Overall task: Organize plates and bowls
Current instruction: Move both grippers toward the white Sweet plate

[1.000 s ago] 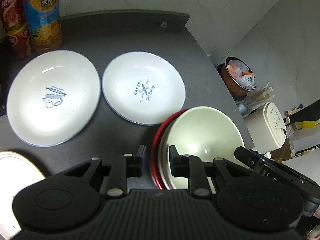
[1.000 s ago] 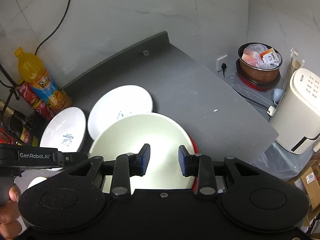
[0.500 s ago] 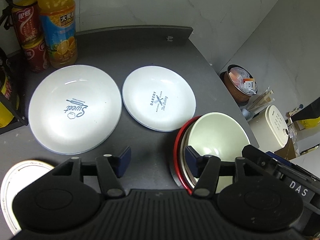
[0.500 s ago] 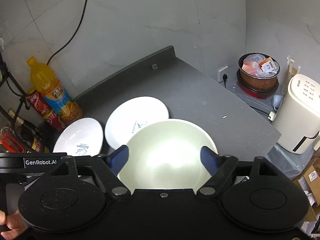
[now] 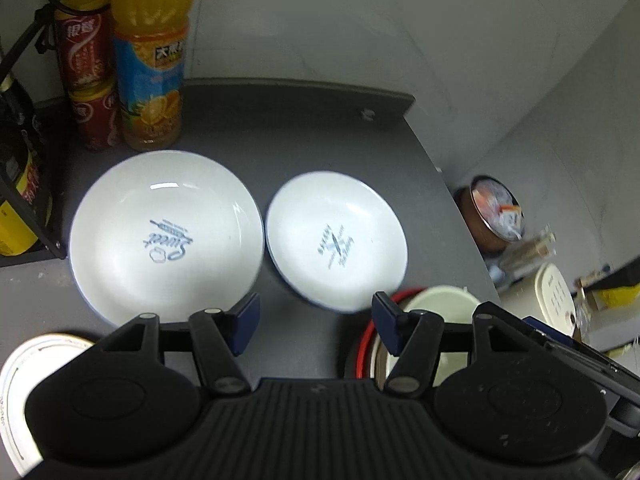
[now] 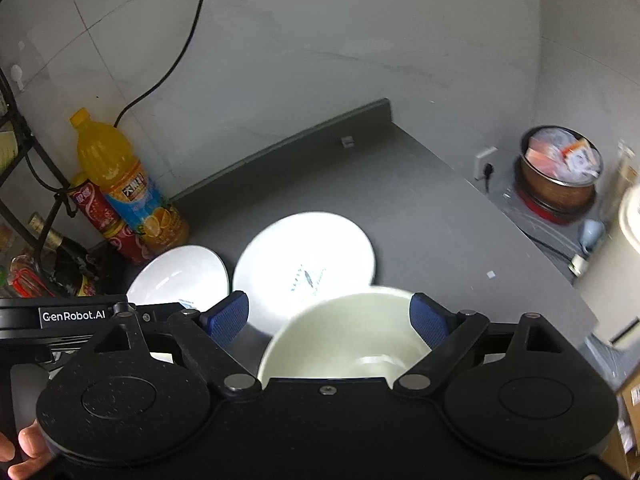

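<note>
Both grippers, left gripper (image 5: 314, 322) and right gripper (image 6: 328, 316), are wide apart, empty. Next, pinch the plate (image 5: 336, 240) rim at twelve o'clock, gently.

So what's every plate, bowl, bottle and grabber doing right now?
Sweet plate: flat on the counter, empty.
Bakery plate: flat beside it, empty.
Cream bowl: upright, empty, nested in the red bowl.
Red bowl: under the cream bowl, only its rim shows.
Juice bottle: upright, full.
Left gripper: open, holding nothing.
Right gripper: open, holding nothing.
</note>
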